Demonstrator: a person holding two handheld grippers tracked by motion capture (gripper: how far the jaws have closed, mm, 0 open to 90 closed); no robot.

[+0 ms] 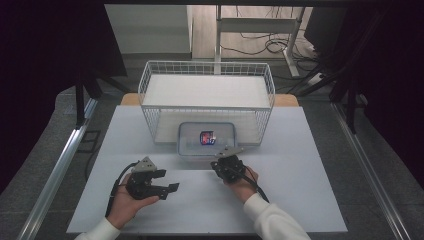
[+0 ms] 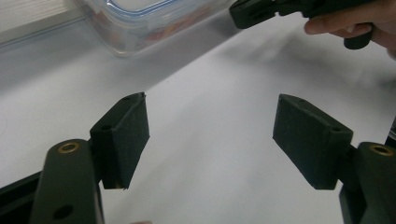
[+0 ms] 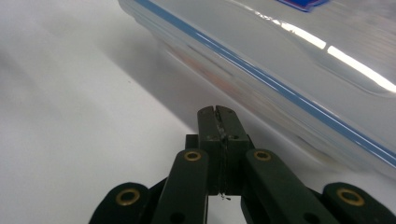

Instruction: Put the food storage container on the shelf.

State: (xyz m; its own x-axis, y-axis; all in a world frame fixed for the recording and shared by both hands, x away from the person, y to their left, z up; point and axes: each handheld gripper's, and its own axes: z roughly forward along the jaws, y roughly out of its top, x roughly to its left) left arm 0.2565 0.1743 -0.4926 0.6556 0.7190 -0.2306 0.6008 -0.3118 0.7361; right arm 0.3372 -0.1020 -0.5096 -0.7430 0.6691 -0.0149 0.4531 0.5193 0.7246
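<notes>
A clear plastic container point(image 1: 207, 139) with a blue-edged lid sits on the white table, just in front of the wire basket; a small red and blue item point(image 1: 208, 137) shows through its lid. My right gripper point(image 1: 226, 152) is shut with nothing between its jaws, its tip close to the container's near edge point(image 3: 261, 70). In the right gripper view the pressed-together fingertips point(image 3: 218, 116) rest low over the table beside the container's wall. My left gripper point(image 1: 169, 181) lies to the front left, open and empty, its pads point(image 2: 123, 140) wide apart above bare table. The container's corner point(image 2: 135, 23) shows in the left gripper view.
A white wire basket point(image 1: 207, 100) stands at the back of the table point(image 1: 300, 165) behind the container. The other hand with its gripper point(image 2: 299, 8) shows at the upper right of the left gripper view. Beyond the table are a desk frame and cables on the floor.
</notes>
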